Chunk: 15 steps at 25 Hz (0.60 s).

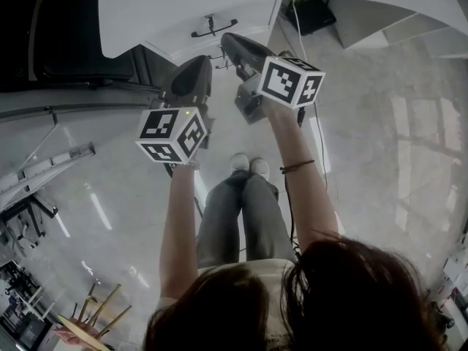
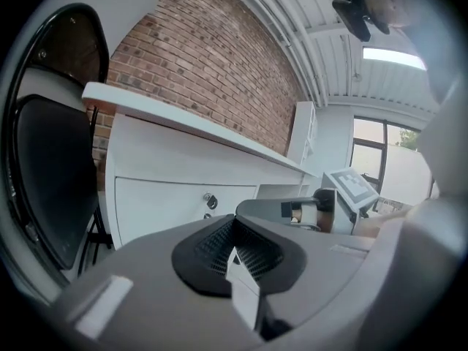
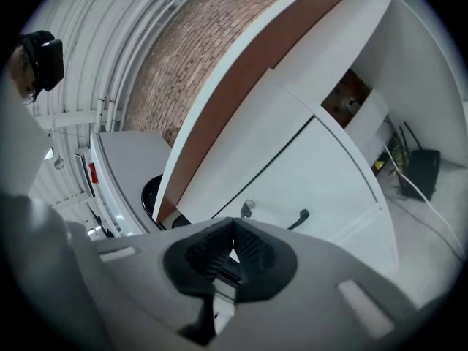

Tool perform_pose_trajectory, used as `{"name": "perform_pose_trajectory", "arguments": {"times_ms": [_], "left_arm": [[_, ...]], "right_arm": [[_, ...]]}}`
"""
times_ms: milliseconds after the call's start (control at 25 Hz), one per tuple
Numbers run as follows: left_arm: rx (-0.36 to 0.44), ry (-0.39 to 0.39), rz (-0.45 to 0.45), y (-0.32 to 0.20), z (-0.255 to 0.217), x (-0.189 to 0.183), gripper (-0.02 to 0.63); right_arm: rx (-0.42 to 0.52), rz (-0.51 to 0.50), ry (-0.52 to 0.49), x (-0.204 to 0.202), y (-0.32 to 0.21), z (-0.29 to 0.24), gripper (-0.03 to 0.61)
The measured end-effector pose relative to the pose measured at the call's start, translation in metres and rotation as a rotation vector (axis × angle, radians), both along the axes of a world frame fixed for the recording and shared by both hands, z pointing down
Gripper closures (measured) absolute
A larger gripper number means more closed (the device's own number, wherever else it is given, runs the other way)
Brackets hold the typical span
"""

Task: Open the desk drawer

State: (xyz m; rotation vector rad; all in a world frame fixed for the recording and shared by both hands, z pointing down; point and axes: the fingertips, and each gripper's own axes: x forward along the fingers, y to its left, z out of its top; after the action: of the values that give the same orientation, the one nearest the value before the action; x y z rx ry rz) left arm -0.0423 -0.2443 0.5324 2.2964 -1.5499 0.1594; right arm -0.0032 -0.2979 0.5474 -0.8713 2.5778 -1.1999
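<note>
White drawer [image 3: 322, 174] sat flush under the worktop [image 3: 314, 31] in right gripper view, fully shut, with a dark handle [image 3: 298, 218] and a small lock [image 3: 247, 209] on its front. The right gripper [image 3: 234, 234] pointed at that front, near the handle but apart from it, fingers pressed together on nothing. A black box [image 3: 420, 170] with cables sat on the floor further right, out of the path.

Left gripper view: the left gripper [image 2: 232, 227] had its fingers pressed together too, empty, aimed at the same drawer front. A black chair [image 2: 51, 174] stood just beside the worktop's left end, brick wall [image 2: 212, 64] behind.

Head view: both grippers were held out short of the drawer, the person's legs and shoes [image 1: 248, 165] below them. Nothing touched the handle.

Judged: task not begun. Left to do: spread the fingers, close on the handle, pull toward the person. Nothing seemed to block the pull, though the legs stood in line with the drawer's travel.
</note>
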Motion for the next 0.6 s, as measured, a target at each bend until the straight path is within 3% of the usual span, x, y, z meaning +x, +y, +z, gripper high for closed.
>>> {"name": "perform_pose_trajectory", "arguments": {"times_ms": [600], "left_arm": [[0.018,0.023,-0.046,-0.023,0.033,-0.01,0.614]], "right_arm": [[-0.158,0.027,-0.155,-0.007,-0.03,0.048,0.575]]}}
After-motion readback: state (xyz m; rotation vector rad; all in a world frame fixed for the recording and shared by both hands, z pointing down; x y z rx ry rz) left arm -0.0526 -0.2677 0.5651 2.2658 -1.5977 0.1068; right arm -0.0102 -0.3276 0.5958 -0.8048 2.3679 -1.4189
